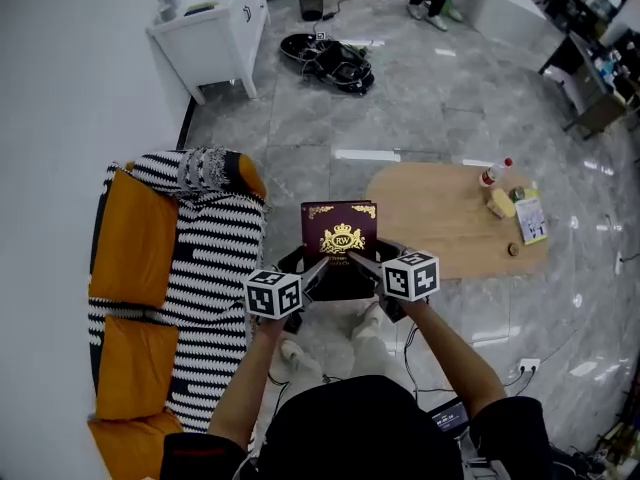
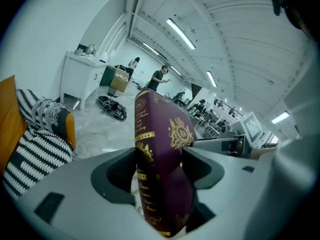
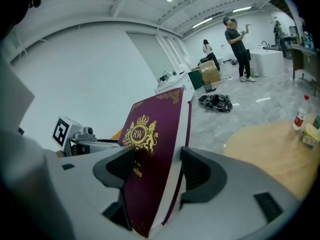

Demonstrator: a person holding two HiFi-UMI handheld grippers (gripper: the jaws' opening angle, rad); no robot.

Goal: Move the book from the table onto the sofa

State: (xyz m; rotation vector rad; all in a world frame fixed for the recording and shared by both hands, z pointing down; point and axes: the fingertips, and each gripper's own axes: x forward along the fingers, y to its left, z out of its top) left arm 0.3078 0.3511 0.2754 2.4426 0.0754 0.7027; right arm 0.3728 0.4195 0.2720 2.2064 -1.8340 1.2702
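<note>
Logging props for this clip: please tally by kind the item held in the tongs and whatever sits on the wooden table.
book: 1
bottle: 1
yellow object: 1
leaflet: 1
small round item: 1
Total: 5

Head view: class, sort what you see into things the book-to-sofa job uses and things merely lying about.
In the job:
book, held by left gripper and right gripper; table; sofa.

Lying about:
bottle, yellow object and leaflet on the table; cable heap on the floor; white cabinet.
</note>
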